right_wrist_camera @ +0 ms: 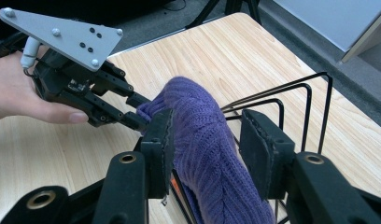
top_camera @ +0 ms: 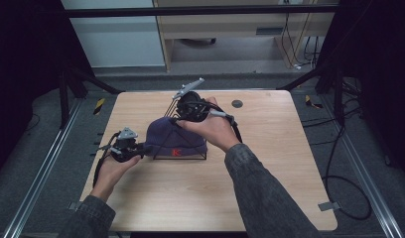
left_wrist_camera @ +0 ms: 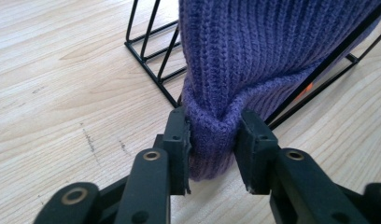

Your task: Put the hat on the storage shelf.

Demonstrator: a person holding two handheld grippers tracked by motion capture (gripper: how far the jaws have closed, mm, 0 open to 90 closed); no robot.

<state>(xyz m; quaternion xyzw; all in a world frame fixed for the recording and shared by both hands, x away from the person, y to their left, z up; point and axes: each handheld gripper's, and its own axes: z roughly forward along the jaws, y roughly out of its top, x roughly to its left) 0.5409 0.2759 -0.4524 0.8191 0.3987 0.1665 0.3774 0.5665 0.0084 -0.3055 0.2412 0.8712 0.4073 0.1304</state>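
We pinched the purple knit hat's (top_camera: 173, 139) folded brim in our left gripper (left_wrist_camera: 212, 140), at the black wire rack's (top_camera: 188, 148) left end. Our right gripper (right_wrist_camera: 205, 140) straddled the hat's crown with slack jaws, not clamped. Bare table (top_camera: 270, 163) lay open on all sides.

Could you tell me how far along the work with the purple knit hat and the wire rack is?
Done: the purple knit hat is draped over the black wire rack. In hand: the left gripper pinches a fold of its rim; the right gripper straddles the crown, one pad clear. Left: probably releasing and withdrawing.

The knitted hat (top_camera: 173, 140) lies draped over the wire rack (top_camera: 189, 151), mid-table (top_camera: 270, 188).
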